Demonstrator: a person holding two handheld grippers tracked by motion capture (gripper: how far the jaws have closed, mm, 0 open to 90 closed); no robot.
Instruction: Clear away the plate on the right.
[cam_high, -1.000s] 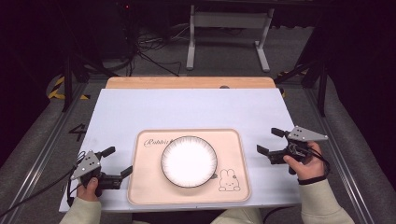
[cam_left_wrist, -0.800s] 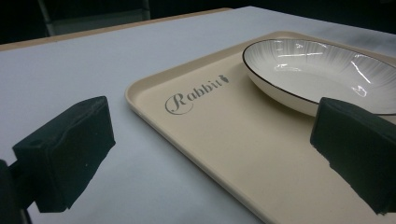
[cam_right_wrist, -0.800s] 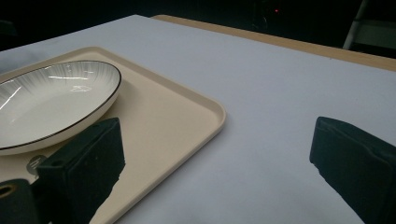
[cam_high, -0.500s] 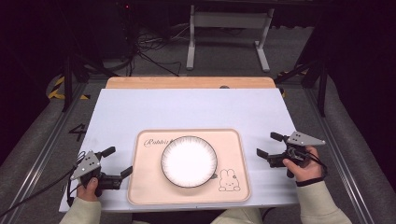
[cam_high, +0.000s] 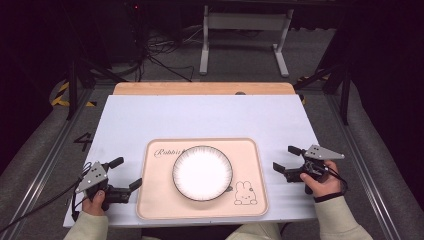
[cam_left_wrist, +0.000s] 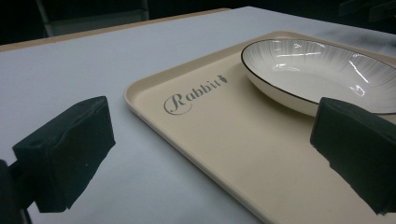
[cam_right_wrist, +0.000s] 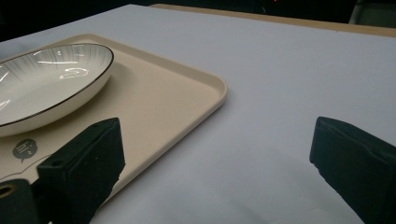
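Beige, a tray (cam_high: 250, 165) is laid on the desk (cam_high: 200, 117), and a white plate (cam_high: 202, 172) is set in its middle. The left claw (cam_high: 125, 174) is held spread at the tray's left edge, nothing gripped. The right claw (cam_high: 286, 158) is held spread, empty, just right of the tray.

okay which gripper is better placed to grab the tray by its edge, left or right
Probably left. The left gripper is open, with one jaw already over the tray rim. The right gripper, also open, sits off the tray's right edge.

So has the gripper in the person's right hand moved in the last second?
Yes. The right gripper has slid toward the person, down along the tray's right edge; it stays off the tray, jaws open.
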